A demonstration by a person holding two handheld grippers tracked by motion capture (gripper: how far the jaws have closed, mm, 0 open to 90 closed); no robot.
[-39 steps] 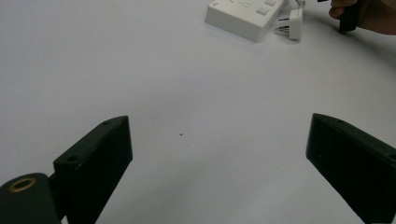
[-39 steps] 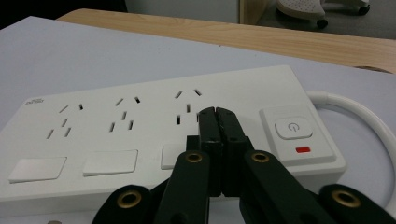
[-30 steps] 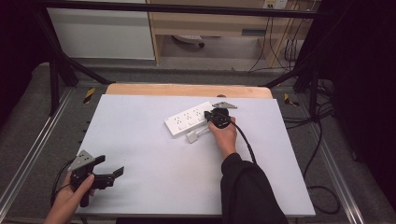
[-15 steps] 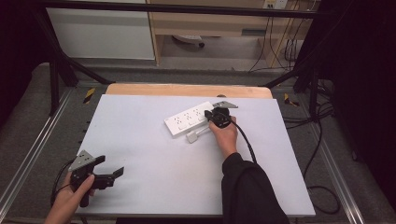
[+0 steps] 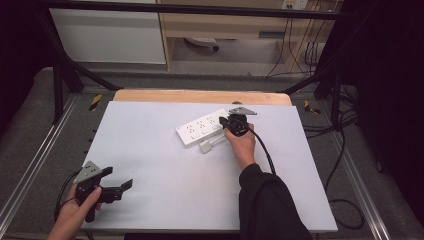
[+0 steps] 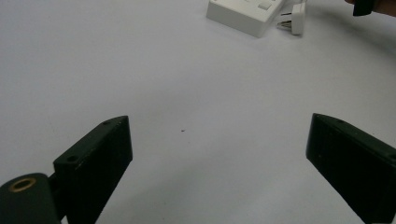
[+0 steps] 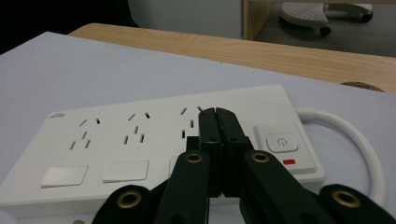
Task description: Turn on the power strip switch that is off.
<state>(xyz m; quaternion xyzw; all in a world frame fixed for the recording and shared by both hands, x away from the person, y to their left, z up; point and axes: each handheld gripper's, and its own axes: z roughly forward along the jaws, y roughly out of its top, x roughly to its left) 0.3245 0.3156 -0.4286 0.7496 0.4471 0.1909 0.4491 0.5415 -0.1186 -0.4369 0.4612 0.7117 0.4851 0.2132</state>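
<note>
left gripper (image 5: pixel 122 186) held wide open, nothing held, at near left desk (image 5: pixel 150 150) edge | plug (image 5: pixel 205 147) seen loose just before power strip (image 5: pixel 202 127) mid-desk | right gripper (image 7: pixel 216 112) closed, nothing held, poised over strip's last socket beside switch (image 7: pixel 281 141) | strip judged rigid, light, smooth; best gripped across its long sides

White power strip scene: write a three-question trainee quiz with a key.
1. True or false: the right gripper is closed, its tips over the white plastic power strip.
2. The left gripper has its jaws: A) open, B) shut on a plug, C) shut on a cable.
3. Fill in: the small white plug lies on the ______ beside the strip.

Key: 1 true; 2 A; 3 pale grey table top.
</note>
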